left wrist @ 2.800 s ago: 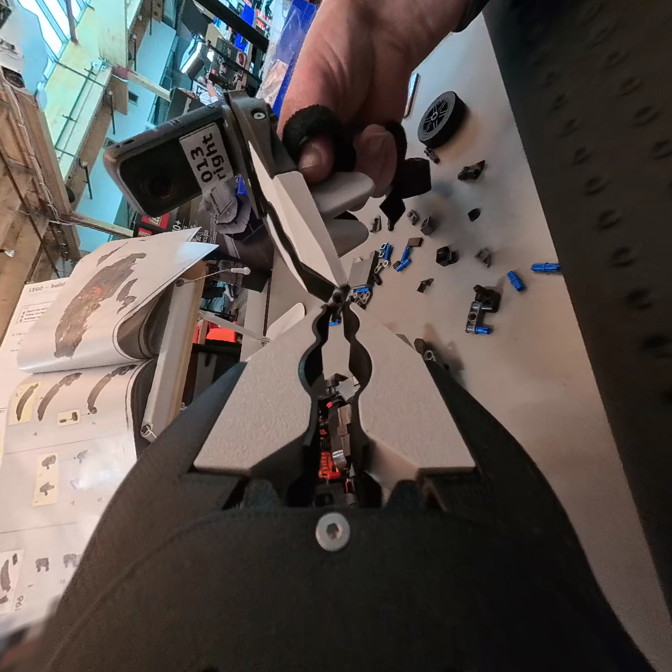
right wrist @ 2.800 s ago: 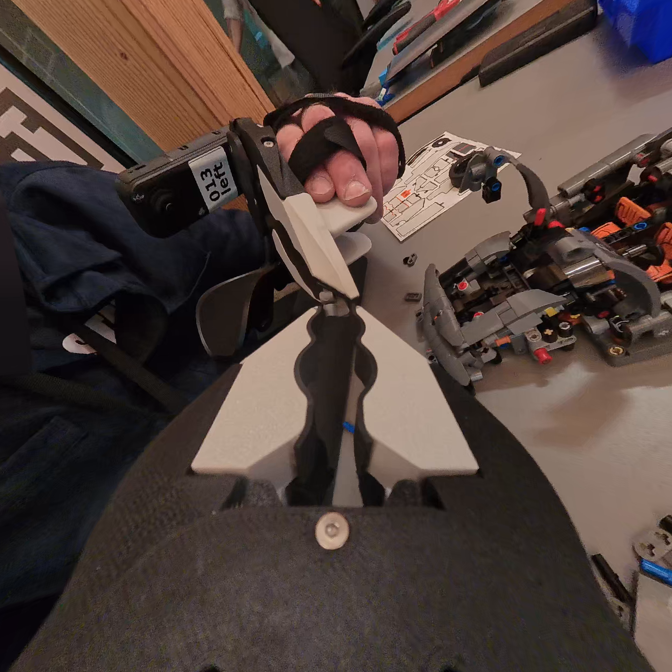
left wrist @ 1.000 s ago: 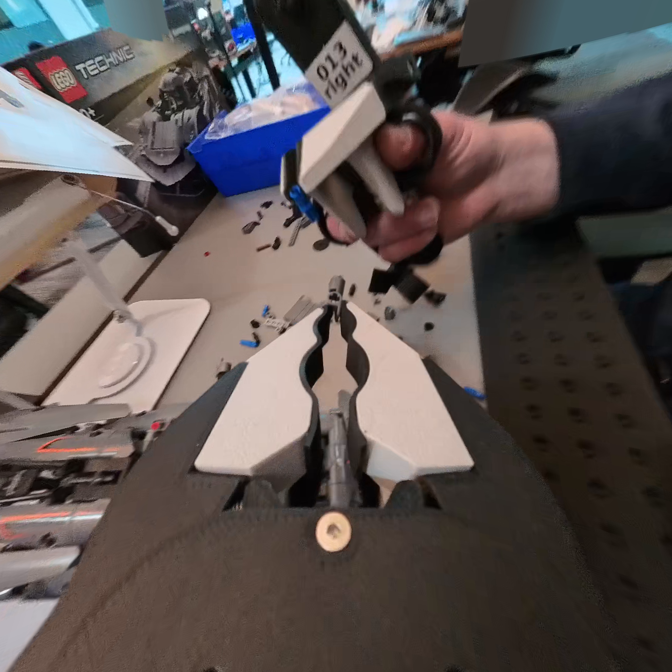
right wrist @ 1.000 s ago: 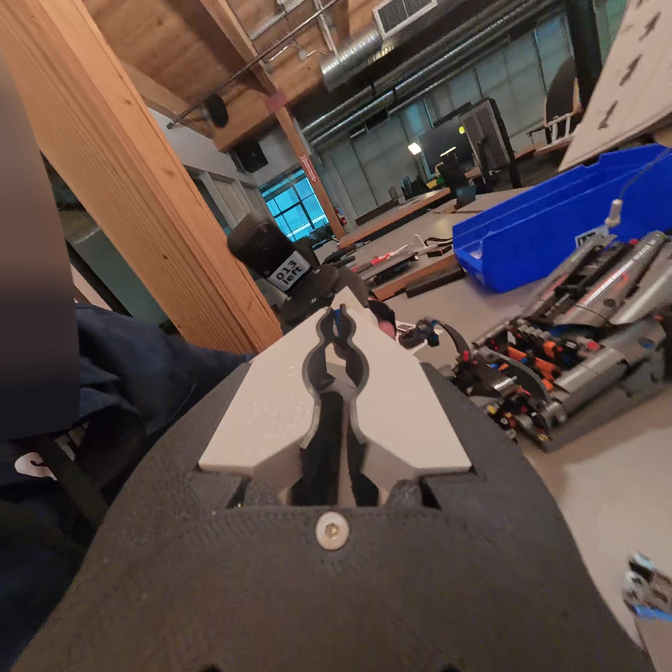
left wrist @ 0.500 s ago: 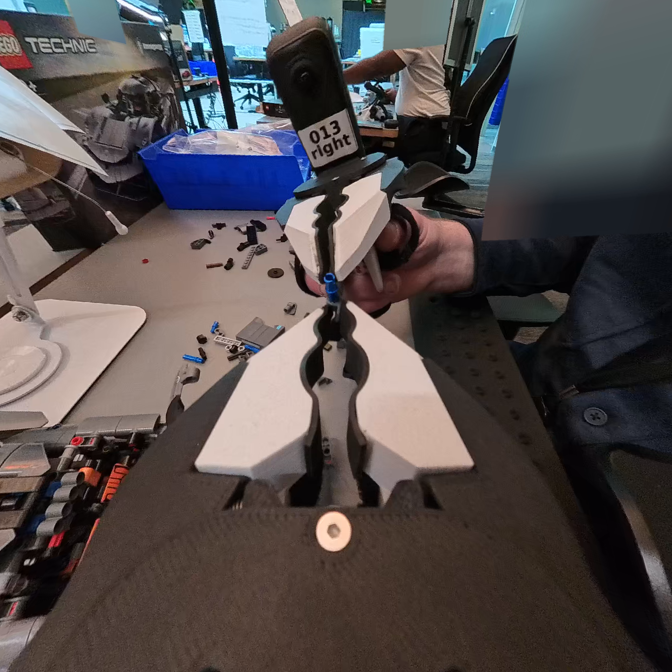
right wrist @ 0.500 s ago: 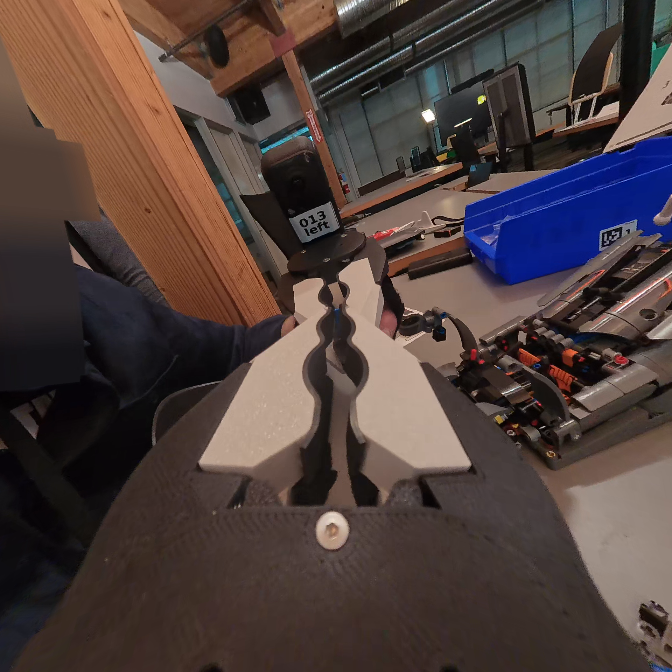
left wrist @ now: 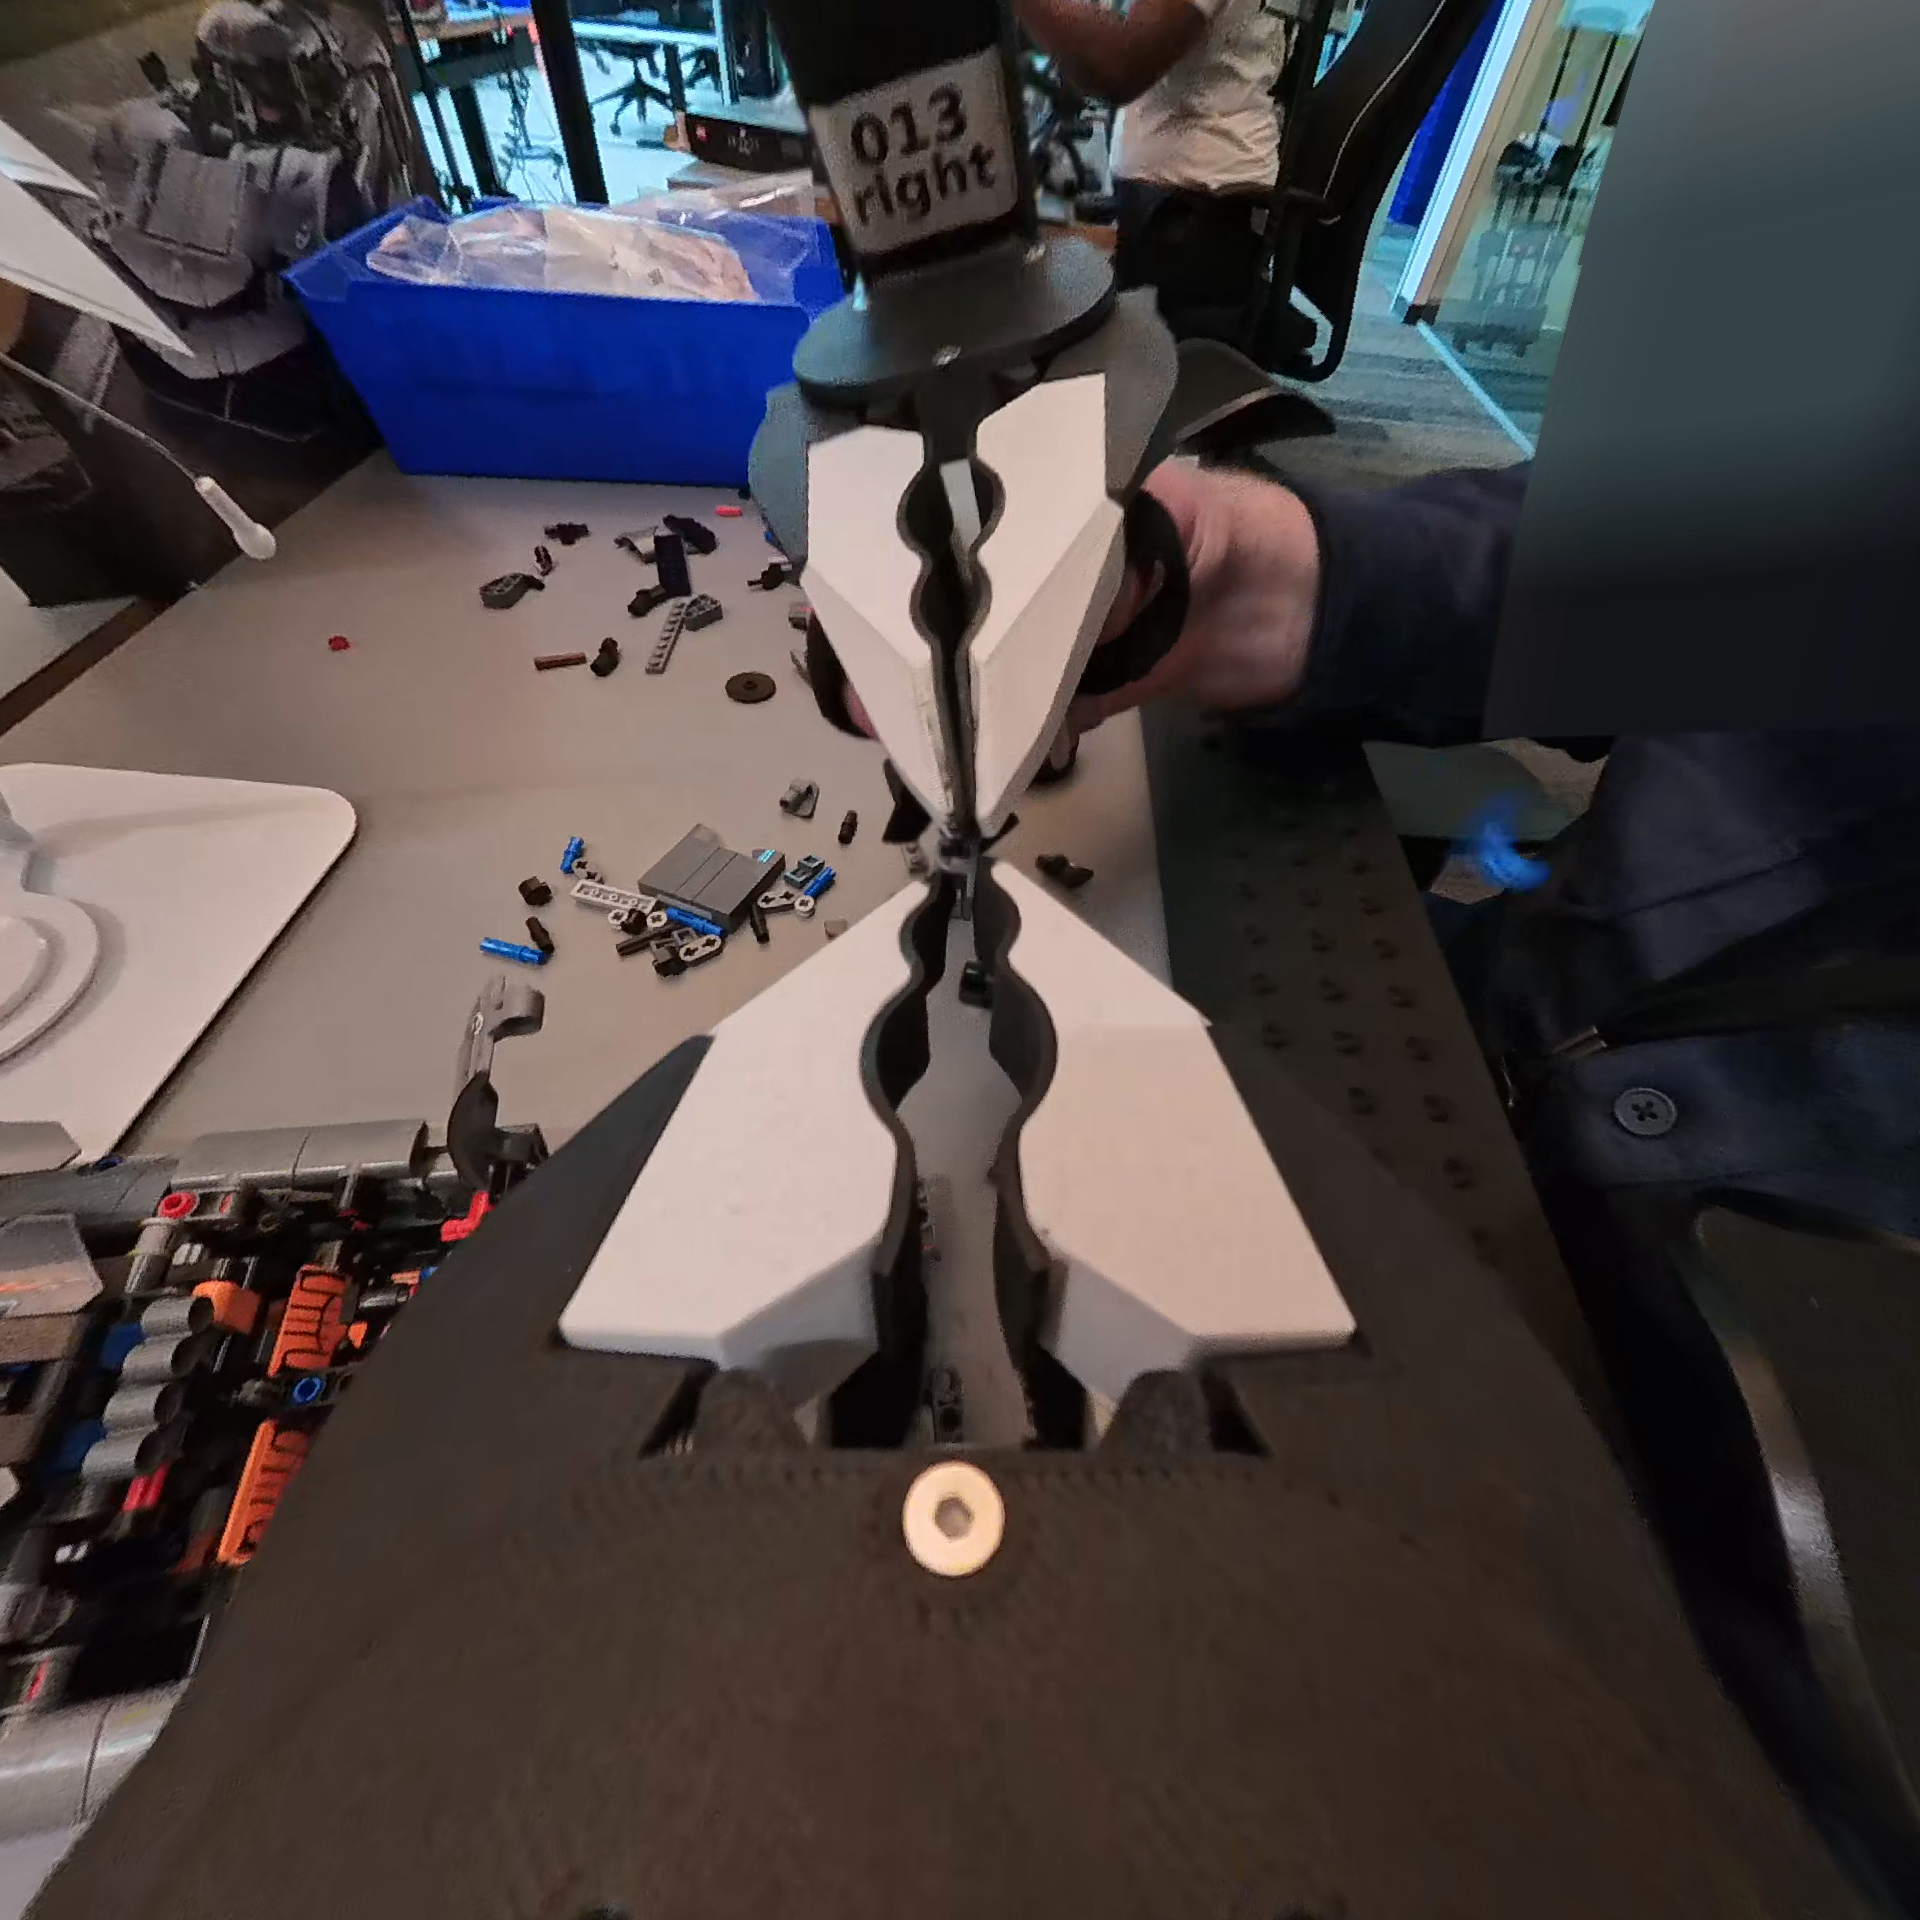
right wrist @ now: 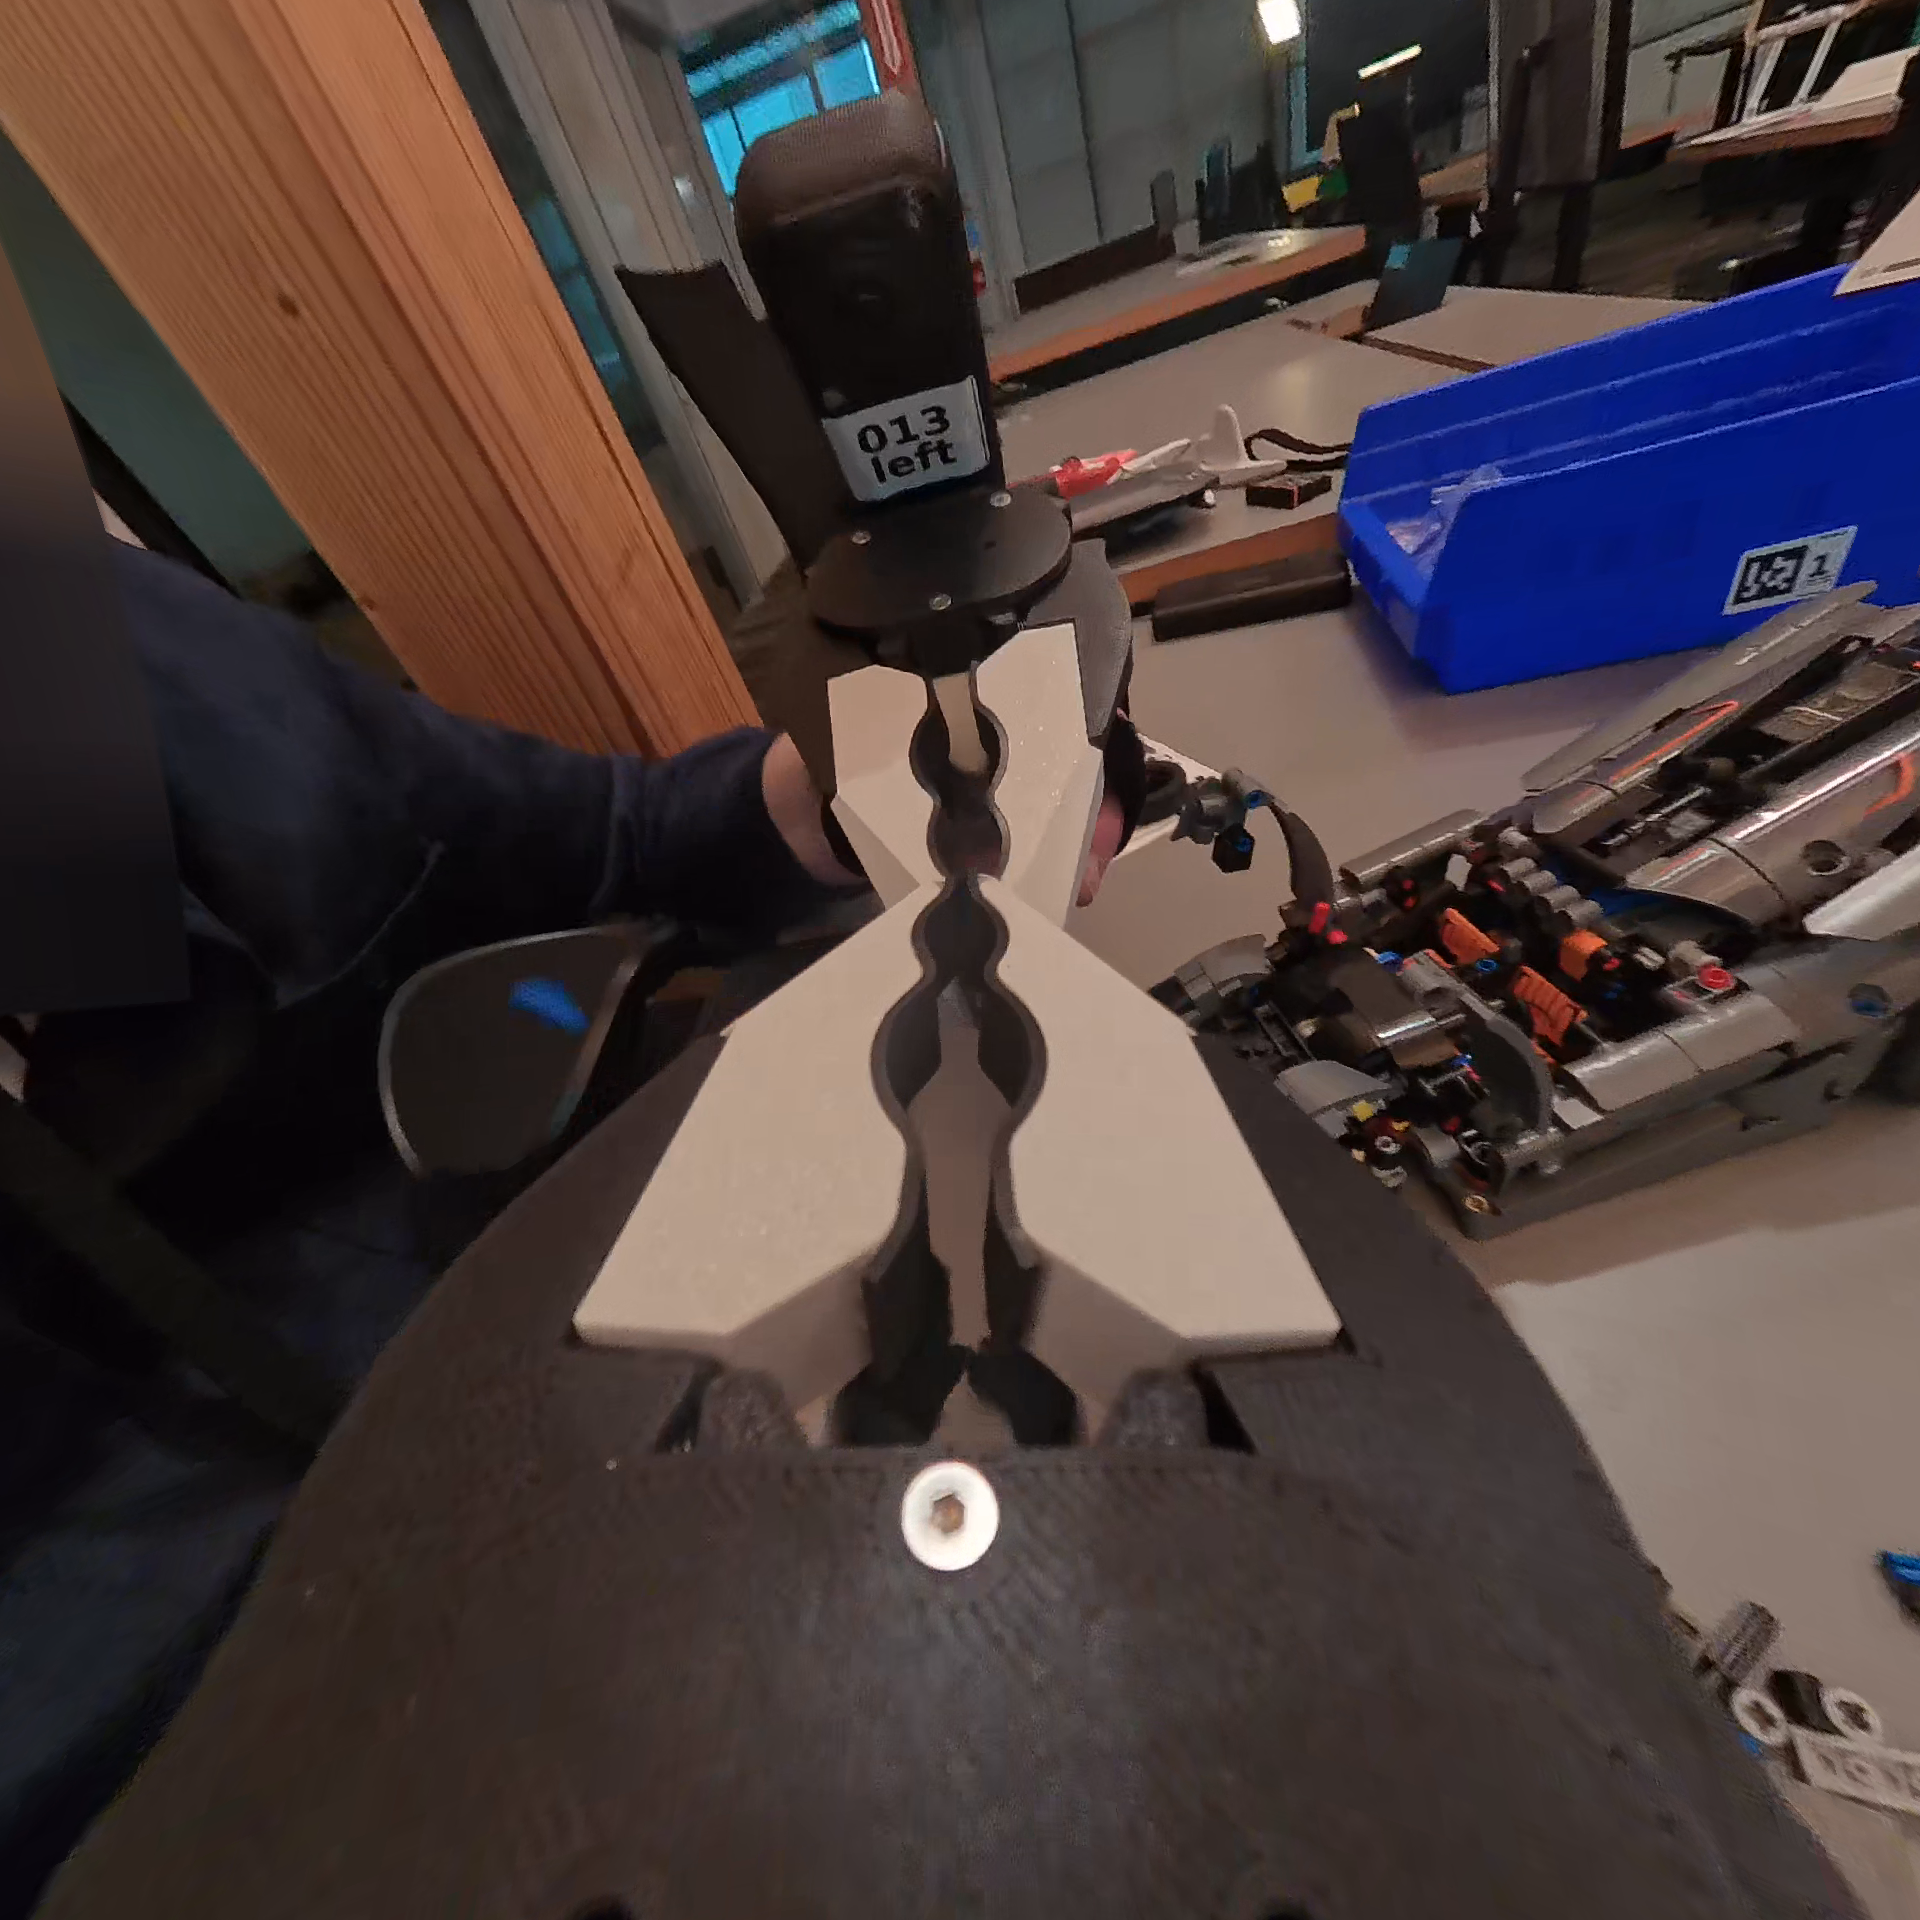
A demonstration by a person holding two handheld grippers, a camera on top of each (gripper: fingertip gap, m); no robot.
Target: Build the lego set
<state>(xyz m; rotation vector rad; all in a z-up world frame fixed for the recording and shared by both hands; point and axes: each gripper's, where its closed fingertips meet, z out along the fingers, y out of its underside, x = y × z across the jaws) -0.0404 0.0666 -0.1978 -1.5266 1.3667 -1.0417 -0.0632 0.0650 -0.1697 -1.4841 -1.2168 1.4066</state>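
Note:
My left gripper (left wrist: 956,885) and my right gripper (left wrist: 952,821) meet tip to tip above the table's near edge. The left one is shut on a small grey Lego piece (left wrist: 950,850) that sticks out of its tips and touches the right tips. The right gripper (right wrist: 961,891) is shut, with nothing visible between its tips; the left gripper (right wrist: 963,864) faces it. A blurred blue speck (left wrist: 1496,847) hangs off the table's edge, and it also shows over a chair seat in the right wrist view (right wrist: 545,1008). The part-built grey, black and orange Lego car (right wrist: 1558,997) lies on the table (left wrist: 395,727).
Loose small Lego parts (left wrist: 707,883) lie scattered mid-table. A blue bin (left wrist: 561,353) stands at the back. A white stand base (left wrist: 156,883) is at the left, a black perforated mat (left wrist: 1299,935) at the right. A person's arm and lap are close behind the grippers. The tips of both grippers are at nearly the same place.
The grippers have come together until their tips touch. The blue pin seen in the right gripper's tips half a second ago is gone from them; a blue blur now shows beside the table.

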